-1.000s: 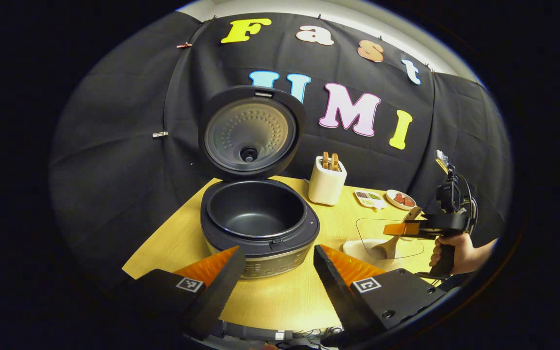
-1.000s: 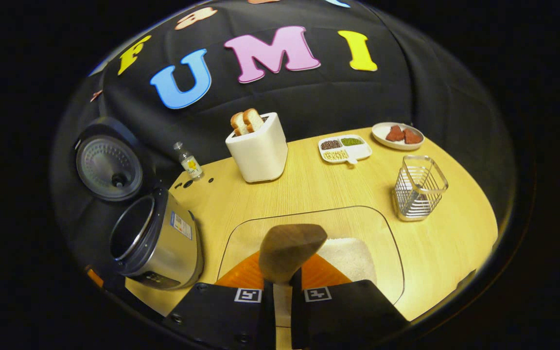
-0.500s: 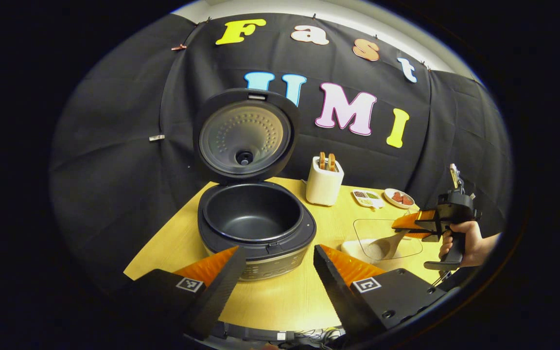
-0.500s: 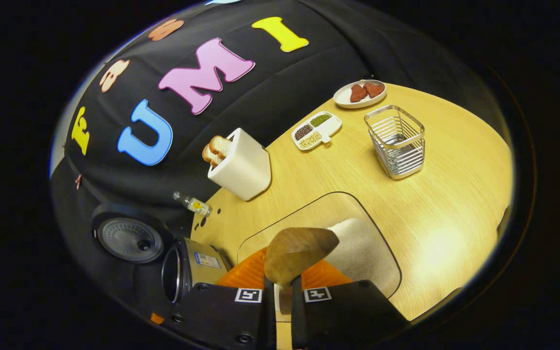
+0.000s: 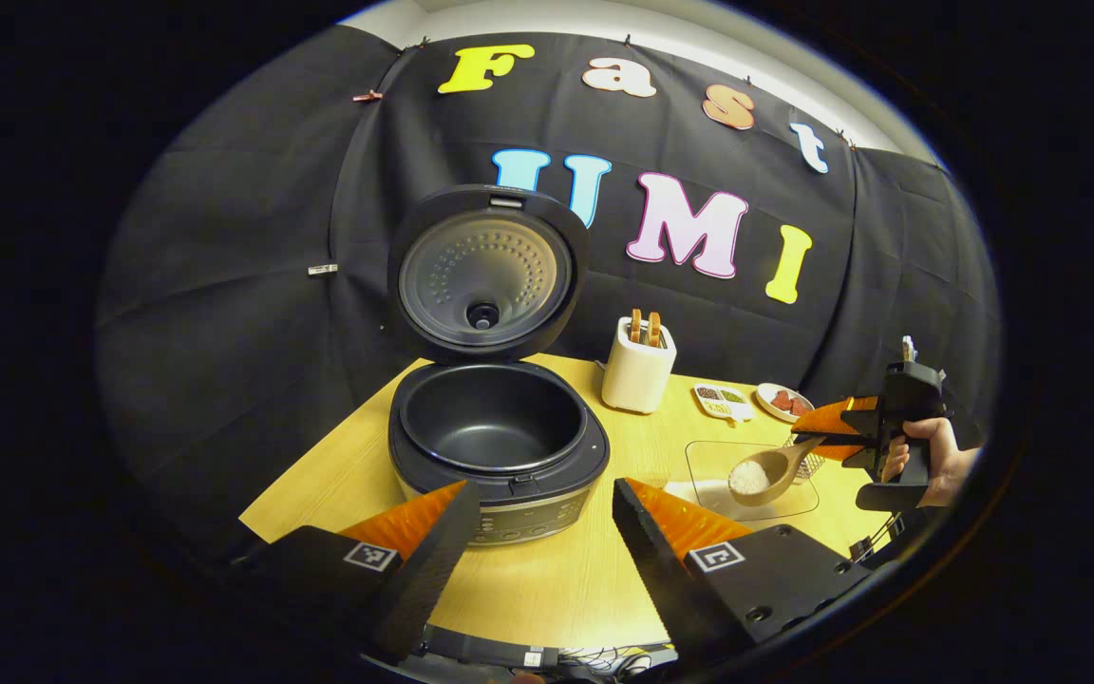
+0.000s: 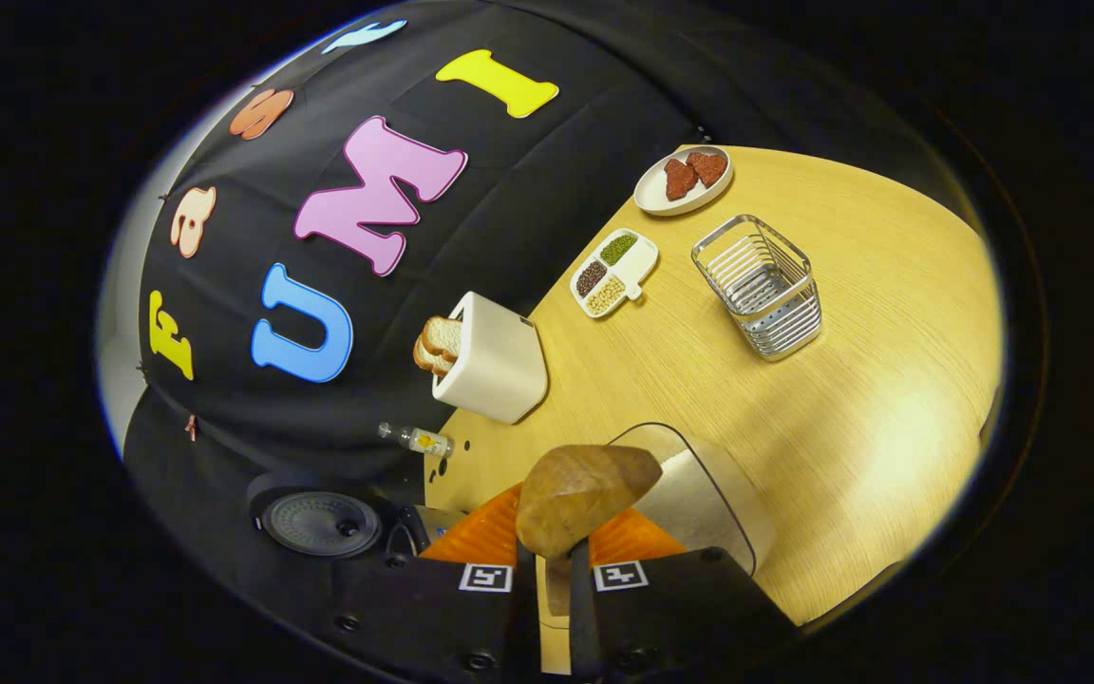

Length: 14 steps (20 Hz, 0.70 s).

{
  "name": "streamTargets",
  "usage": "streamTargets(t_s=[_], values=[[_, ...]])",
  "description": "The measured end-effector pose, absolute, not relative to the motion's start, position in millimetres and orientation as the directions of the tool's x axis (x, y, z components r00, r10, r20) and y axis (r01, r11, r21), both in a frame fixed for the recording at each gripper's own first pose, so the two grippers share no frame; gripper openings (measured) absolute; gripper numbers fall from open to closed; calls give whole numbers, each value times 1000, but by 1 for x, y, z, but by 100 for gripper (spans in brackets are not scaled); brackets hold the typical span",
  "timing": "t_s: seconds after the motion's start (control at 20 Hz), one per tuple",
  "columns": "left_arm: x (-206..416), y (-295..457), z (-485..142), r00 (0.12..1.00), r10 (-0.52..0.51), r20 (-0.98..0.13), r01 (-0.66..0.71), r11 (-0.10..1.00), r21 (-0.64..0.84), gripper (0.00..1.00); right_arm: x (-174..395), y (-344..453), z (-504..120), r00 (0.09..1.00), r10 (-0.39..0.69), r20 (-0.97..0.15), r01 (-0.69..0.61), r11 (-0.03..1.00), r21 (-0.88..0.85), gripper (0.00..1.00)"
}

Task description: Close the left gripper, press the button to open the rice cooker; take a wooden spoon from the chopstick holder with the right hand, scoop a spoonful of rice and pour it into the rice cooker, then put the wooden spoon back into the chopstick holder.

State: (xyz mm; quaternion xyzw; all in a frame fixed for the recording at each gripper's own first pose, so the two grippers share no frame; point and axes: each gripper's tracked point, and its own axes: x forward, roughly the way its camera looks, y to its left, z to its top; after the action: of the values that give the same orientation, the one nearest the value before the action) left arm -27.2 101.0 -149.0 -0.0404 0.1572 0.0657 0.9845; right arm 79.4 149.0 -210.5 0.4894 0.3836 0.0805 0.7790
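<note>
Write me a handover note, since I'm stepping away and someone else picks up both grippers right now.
Left gripper: open, hovering before the rice cooker.
Right gripper: shut on the wooden spoon, whose bowl holds rice above the clear rice container.
Done: cooker lid up, spoon taken, rice scooped.
Left: pour the rice into the empty inner pot, then return the spoon to the wire chopstick holder.

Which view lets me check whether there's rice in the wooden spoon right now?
The left gripper view: the wooden spoon is seen from the side and above, bowl up with white rice in it. The right gripper view shows the spoon from behind, its contents hidden.
</note>
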Motion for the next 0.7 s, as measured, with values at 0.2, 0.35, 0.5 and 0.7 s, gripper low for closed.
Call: streamTargets(t_s=[0.2, 0.35, 0.5, 0.7], values=[[-29, 98, -145, 944, 128, -303, -157, 985, -71, 96, 87, 157, -191, 692, 536, -484, 216, 486, 847, 17], [-30, 99, -134, 951, 144, -273, -174, 981, -89, 95, 94, 168, -173, 695, 562, -448, 219, 428, 877, 16], [-30, 106, -132, 952, 159, -261, -187, 979, -85, 96, 100, 184, -154, 695, 593, -407, 227, 357, 906, 17], [-35, 120, -130, 949, 189, -251, -221, 969, -107, 96, 108, 216, -127, 686, 633, -359, 186, 325, 927, 16]])
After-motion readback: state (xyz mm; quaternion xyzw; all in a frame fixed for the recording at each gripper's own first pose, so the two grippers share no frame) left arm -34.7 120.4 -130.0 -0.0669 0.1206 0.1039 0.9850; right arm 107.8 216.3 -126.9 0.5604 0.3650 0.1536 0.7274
